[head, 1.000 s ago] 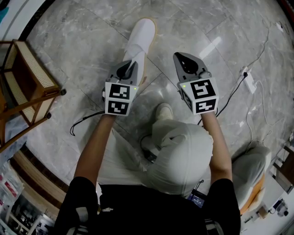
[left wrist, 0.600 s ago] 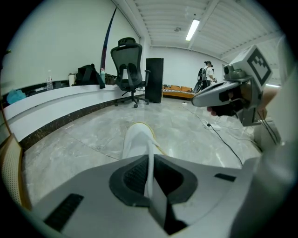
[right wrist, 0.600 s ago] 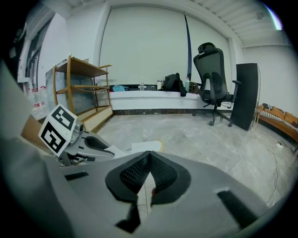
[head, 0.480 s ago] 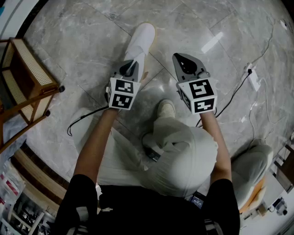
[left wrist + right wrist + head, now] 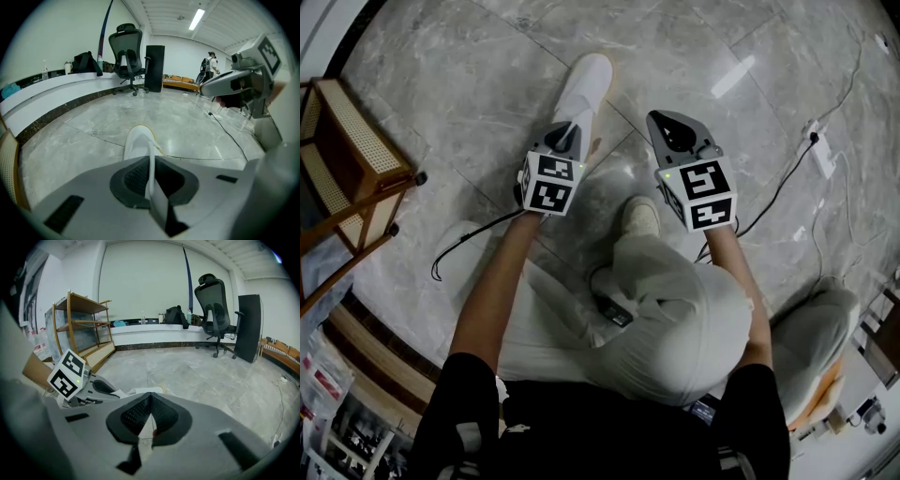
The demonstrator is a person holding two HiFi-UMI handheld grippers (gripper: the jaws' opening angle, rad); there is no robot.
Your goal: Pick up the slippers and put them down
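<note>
The white slipper lies straight ahead of the left gripper. Its long axis runs from the jaws toward the top of the head view, toe farthest away over the marble floor. Whether the sole touches the floor I cannot tell. The left gripper's jaws are clamped on the thin edge of the slipper's near end, and that forearm reaches forward with the gripper pitched downward. The right gripper hovers beside it, right of centre, jaws pressed together on nothing, likewise angled down. Setting the slipper down looks to be the left hand's job.
</note>
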